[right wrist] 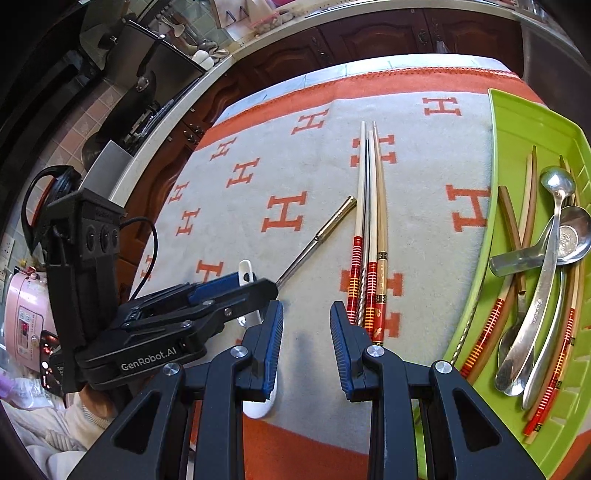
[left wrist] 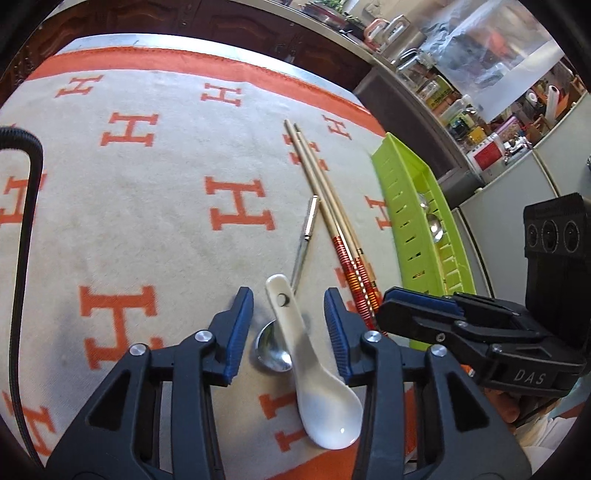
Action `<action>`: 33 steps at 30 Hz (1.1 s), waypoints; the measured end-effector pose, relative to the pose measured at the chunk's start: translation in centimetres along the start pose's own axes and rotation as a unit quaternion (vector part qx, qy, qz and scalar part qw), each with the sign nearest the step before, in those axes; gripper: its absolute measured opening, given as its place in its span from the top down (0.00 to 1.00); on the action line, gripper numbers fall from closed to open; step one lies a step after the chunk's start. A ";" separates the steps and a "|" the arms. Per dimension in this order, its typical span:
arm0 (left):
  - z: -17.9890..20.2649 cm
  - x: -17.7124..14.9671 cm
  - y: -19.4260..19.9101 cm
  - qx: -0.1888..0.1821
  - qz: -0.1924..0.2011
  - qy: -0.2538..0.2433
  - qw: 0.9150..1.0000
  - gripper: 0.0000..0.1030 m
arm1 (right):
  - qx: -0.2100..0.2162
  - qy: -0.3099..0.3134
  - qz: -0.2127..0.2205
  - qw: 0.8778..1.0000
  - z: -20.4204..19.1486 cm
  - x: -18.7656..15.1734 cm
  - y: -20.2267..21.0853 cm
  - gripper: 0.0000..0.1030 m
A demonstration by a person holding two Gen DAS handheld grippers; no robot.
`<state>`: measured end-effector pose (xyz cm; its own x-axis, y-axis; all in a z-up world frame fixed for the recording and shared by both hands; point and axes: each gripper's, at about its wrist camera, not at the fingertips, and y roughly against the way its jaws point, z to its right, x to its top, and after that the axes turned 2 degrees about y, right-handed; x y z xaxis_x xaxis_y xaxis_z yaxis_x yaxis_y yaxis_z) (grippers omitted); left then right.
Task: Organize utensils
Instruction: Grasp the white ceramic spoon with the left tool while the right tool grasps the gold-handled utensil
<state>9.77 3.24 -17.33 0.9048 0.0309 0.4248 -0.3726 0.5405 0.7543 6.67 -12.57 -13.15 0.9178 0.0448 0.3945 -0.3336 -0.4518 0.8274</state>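
A white ceramic spoon (left wrist: 314, 373) lies on the H-patterned cloth (left wrist: 166, 184), across a metal spoon (left wrist: 275, 350) with a long handle. My left gripper (left wrist: 289, 332) is open, a finger on each side of the ceramic spoon's handle, pads apart from it. Chopsticks with red banded ends (left wrist: 328, 214) lie just to the right. My right gripper (right wrist: 306, 343) is open over bare cloth, with those chopsticks (right wrist: 369, 236) beside its right finger. A green tray (right wrist: 517, 122) on the right holds several spoons and chopsticks. The left gripper (right wrist: 255, 286) reaches in from the left of the right wrist view.
A black cable (left wrist: 26, 221) hangs at the left. Behind the table runs a dark cabinet front (right wrist: 369, 33), and a counter crowded with jars (left wrist: 461, 110) at the right. A pink cooker (right wrist: 22, 314) stands off the table's left. The right gripper (left wrist: 386, 306) sits close beside the left one.
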 end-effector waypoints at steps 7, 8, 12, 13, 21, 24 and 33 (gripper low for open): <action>-0.2 -0.2 -1.2 -0.031 0.008 0.009 0.999 0.91 | -0.010 0.002 -0.001 1.000 -0.3 0.2 -0.4 0.74; -0.3 -0.3 -1.1 -0.037 0.015 0.011 0.999 0.92 | -0.010 0.002 -0.002 1.000 -0.3 0.2 -0.4 0.74; -0.6 -0.3 -0.2 -0.055 0.031 0.016 0.998 0.93 | -0.013 -0.002 -0.008 1.000 -0.5 0.4 -0.9 0.74; -0.6 -0.4 0.0 -0.056 0.034 0.016 0.998 0.94 | -0.013 -0.003 -0.009 1.000 -0.5 0.5 -1.1 0.74; -1.4 -1.3 1.9 -0.067 0.045 0.019 0.997 0.96 | -0.021 -0.023 -0.013 0.999 -1.4 2.4 -3.0 0.74; -1.9 -1.4 2.9 -0.066 0.053 0.025 0.996 0.97 | -0.041 -0.027 -0.017 0.999 -1.9 3.3 -4.1 0.74; -4.8 -1.6 5.5 -0.069 0.079 0.055 0.993 0.97 | -0.144 0.014 -0.024 0.989 -4.9 4.3 -7.3 0.77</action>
<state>7.26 10.17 -16.29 0.8570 0.2121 0.4697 -0.4870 0.6318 0.6031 12.01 -4.73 -15.48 0.9290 0.0874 0.3595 -0.3409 -0.1759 0.9235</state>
